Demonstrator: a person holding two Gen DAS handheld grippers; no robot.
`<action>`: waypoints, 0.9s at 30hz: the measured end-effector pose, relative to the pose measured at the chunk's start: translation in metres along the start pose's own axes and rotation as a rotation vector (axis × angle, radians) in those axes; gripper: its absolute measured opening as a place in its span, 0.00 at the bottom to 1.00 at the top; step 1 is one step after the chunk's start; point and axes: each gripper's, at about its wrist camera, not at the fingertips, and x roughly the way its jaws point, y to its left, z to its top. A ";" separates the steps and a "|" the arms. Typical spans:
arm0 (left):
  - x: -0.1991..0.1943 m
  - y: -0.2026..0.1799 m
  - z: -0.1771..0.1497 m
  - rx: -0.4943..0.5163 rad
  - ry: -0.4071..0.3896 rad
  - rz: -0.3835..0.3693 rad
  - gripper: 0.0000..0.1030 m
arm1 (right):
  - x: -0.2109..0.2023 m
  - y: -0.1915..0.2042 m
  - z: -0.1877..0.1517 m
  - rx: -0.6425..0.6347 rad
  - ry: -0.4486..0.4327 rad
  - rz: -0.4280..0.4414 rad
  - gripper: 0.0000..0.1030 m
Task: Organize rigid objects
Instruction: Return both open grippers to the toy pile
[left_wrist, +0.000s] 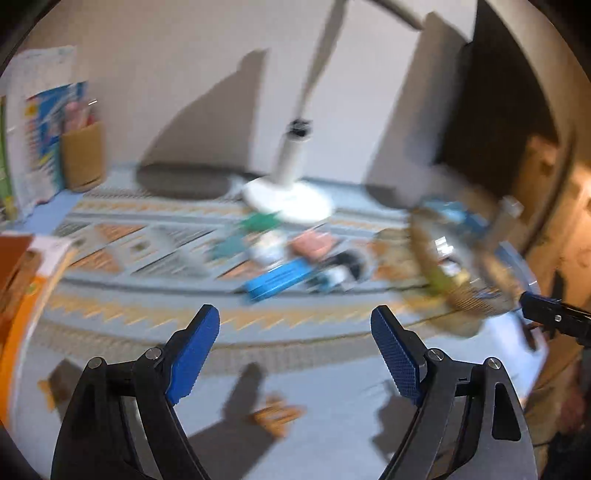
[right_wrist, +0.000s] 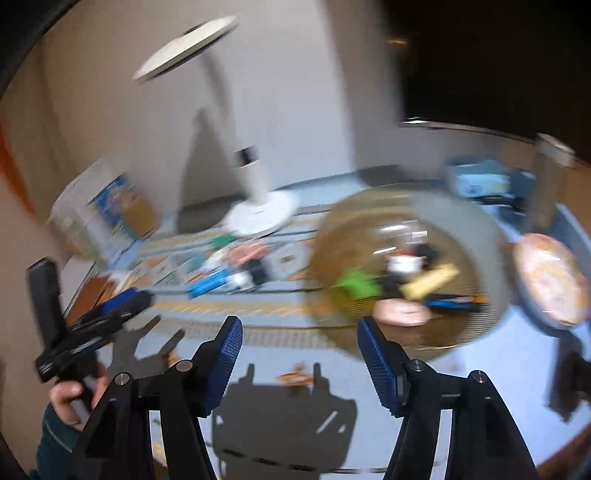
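Both views are smeared by motion. A heap of small items lies mid-table on a patterned cloth: a blue box (left_wrist: 280, 282) (right_wrist: 208, 284), a pink piece (left_wrist: 314, 245) and a green piece (left_wrist: 258, 221). To their right stands a round woven basket (left_wrist: 421, 240) (right_wrist: 340, 243) holding a green item (right_wrist: 356, 284), a yellow one (right_wrist: 432, 282), a pink one (right_wrist: 400, 312) and a blue pen (right_wrist: 450, 303). My left gripper (left_wrist: 295, 314) hangs open and empty in front of the heap. My right gripper (right_wrist: 299, 325) is open and empty at the basket's near side.
A white desk lamp stands on its base (left_wrist: 288, 197) (right_wrist: 258, 214) behind the heap. A brown pen cup (left_wrist: 83, 158) and books (left_wrist: 22, 277) sit at the left. Right of the basket are a pink patterned plate (right_wrist: 550, 280), a metal tumbler (right_wrist: 554, 158) and a blue box (right_wrist: 476, 181).
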 end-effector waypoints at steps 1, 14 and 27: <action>0.002 0.005 -0.006 0.015 0.001 0.034 0.81 | 0.009 0.007 -0.005 -0.013 0.010 -0.007 0.61; 0.022 0.037 -0.026 -0.033 0.067 0.026 0.81 | 0.124 0.045 -0.053 -0.181 0.125 -0.077 0.61; 0.040 0.025 -0.017 0.055 0.181 0.004 0.69 | 0.127 0.039 -0.045 -0.146 0.154 -0.036 0.64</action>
